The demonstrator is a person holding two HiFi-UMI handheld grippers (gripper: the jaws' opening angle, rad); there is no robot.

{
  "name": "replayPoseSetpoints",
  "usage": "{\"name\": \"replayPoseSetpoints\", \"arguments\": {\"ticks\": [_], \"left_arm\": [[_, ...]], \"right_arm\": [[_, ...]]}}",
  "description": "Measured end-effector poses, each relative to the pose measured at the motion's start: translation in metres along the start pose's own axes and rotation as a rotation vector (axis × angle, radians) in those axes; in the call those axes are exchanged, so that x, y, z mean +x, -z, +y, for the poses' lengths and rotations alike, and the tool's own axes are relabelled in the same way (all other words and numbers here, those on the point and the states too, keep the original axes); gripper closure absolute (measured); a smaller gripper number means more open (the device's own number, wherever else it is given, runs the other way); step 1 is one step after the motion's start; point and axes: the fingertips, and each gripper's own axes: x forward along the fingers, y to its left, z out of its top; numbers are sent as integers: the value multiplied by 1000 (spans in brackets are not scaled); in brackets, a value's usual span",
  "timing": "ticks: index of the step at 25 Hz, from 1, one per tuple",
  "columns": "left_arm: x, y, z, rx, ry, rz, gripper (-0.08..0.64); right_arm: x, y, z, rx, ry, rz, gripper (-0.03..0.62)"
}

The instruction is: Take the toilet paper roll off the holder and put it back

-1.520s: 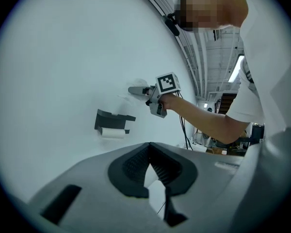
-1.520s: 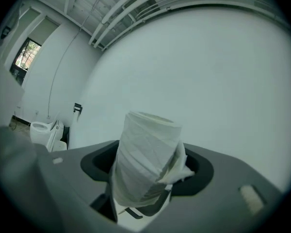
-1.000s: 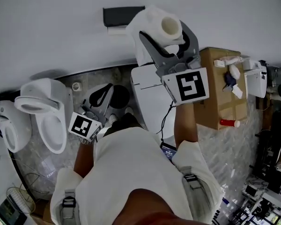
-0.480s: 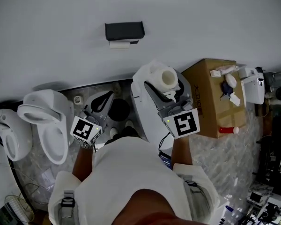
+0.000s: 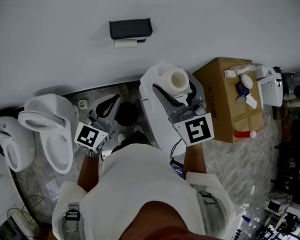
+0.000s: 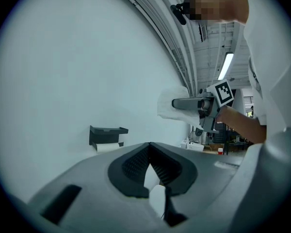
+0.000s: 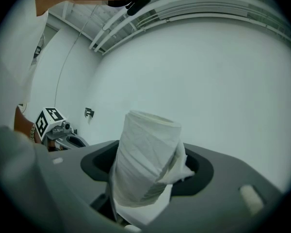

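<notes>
A black holder (image 5: 131,29) is fixed to the white wall, with a small strip of white paper (image 5: 125,43) under it. My right gripper (image 5: 174,90) is shut on the white toilet paper roll (image 5: 176,79), held well below and to the right of the holder. In the right gripper view the roll (image 7: 148,154) stands upright between the jaws of the right gripper (image 7: 144,188), a loose flap hanging at its right. My left gripper (image 5: 106,109) hangs low at the left, jaws together and empty. The left gripper view shows the left gripper (image 6: 149,152), the holder (image 6: 108,135) and the roll (image 6: 172,106).
Two white toilet bowls (image 5: 47,129) stand at the left. A white appliance (image 5: 155,114) is under the right gripper. A cardboard box (image 5: 230,104) with small bottles on top is at the right, and a black bin (image 5: 126,115) stands by the wall.
The right gripper has carried the roll away from the holder, down and to the right, then stayed nearly still. The left gripper has hardly moved.
</notes>
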Motion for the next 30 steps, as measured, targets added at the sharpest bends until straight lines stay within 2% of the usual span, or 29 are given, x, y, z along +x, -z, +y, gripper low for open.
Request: {"name": "replayPoseSetpoints", "arguments": {"ticks": [8, 14, 17, 22, 30], "left_arm": [[4, 3, 6, -9, -5, -1, 563], [19, 19, 15, -43, -4, 20, 563], [25, 31, 20, -64, -5, 40, 563], [29, 42, 27, -81, -14, 46, 563], [28, 68, 43, -171, -81, 58, 563]], "right_arm": [[4, 10, -4, 3, -9, 34, 270], [26, 19, -24, -6, -9, 60, 270], [45, 20, -38, -21, -10, 67, 270], [88, 14, -48, -100, -52, 50, 270], [165, 22, -58, -105, -96, 30, 270]]}}
